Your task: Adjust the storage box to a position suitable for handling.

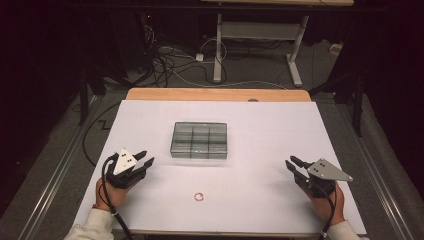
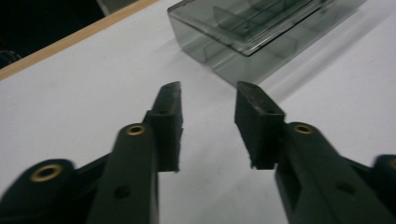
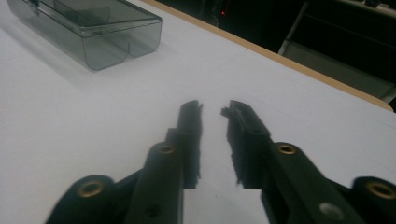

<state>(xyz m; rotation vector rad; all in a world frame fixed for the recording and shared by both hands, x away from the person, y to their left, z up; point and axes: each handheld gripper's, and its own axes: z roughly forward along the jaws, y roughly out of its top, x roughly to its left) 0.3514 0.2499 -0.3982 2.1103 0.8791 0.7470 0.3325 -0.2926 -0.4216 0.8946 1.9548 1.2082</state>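
Note:
A smoky clear plastic box (image 1: pixel 198 154) with several compartments stands in the middle of the white-covered table. A small reddish ring (image 1: pixel 199 197) lies in front of it, near the front edge. At the left, my left gripper (image 1: pixel 146 157) rests low over the table, aimed toward the box; its jaws are open with nothing between them (image 2: pixel 208 93), and the box's corner (image 2: pixel 247 65) lies just ahead. My right gripper (image 1: pixel 291 161) sits at the right, pointing inward. Its jaws stand a narrow gap apart over bare table (image 3: pixel 212 108), with the box (image 3: pixel 121 46) off to its far left.
White paper (image 1: pixel 260 130) covers the table, and a strip of wooden edge (image 1: pixel 215 94) shows at the far side. Beyond it are a desk frame (image 1: pixel 260 35) and loose cables (image 1: pixel 165 60) on the floor. Metal rails run along both sides of the table.

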